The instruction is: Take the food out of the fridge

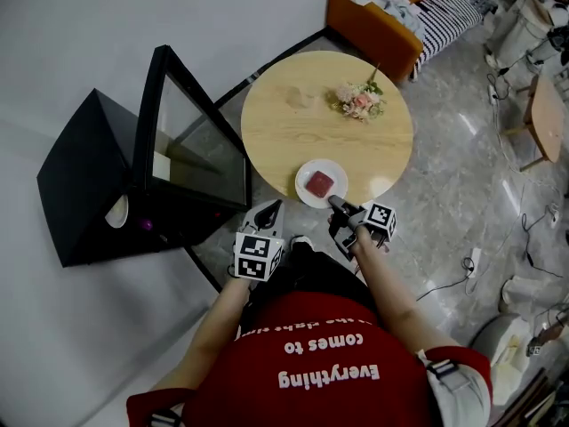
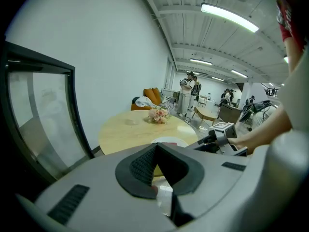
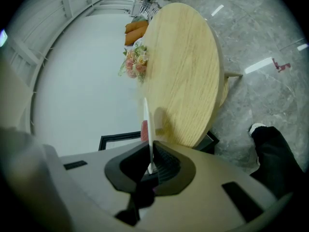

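Red food (image 1: 319, 183) on its white plate (image 1: 305, 196) looks set on the bench (image 1: 284, 114), out of the open fridge (image 1: 89, 185). Your left gripper (image 2: 155, 149) has its jaws together, holding nothing. Your right gripper (image 3: 151, 167) jaws pinch the plate rim, so you only need to let go

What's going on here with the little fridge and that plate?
A person holds a gripper in each hand. The right gripper is clamped on the rim of a white plate with red food, at the near edge of the round table. The left gripper is shut and empty. The black fridge beside them stands with its glass door open.
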Demonstrator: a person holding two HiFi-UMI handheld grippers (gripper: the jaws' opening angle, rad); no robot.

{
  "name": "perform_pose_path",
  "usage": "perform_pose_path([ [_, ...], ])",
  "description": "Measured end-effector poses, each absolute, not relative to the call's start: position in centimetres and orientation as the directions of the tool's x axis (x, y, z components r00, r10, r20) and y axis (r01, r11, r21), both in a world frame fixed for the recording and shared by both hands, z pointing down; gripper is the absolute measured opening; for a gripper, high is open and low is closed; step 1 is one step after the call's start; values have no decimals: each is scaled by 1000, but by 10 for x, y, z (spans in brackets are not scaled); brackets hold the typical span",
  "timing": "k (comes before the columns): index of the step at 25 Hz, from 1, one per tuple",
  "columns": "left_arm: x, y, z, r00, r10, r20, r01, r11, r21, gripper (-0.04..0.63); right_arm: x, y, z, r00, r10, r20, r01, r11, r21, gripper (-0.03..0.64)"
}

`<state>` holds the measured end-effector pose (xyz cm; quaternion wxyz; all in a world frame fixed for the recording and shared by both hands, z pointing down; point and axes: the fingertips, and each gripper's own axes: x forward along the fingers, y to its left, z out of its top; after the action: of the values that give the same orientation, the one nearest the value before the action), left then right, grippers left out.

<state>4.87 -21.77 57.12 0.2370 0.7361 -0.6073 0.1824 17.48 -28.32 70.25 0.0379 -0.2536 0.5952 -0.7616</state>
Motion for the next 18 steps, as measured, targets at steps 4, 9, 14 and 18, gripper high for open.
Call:
perform_pose_path([
  [4,50,-222,571,216,-808,548,-976,-159,150,3,177,-286,713,-851,-361,382,-268,-327,-906,21],
  [9,48,-223,572,227,-805,548,-972,-153,178,3,182,-286,722,-814,-369,450,-315,-371,-874,21],
  [14,47,-220,576,241,-794,558,-969,-165,183,3,182,-285,727,-754,-323,572,-451,-379,-808,21],
  [18,51,-219,578,254,-784,567,-966,-179,185,3,183,-285,732,-701,-265,662,-540,-409,-736,29],
])
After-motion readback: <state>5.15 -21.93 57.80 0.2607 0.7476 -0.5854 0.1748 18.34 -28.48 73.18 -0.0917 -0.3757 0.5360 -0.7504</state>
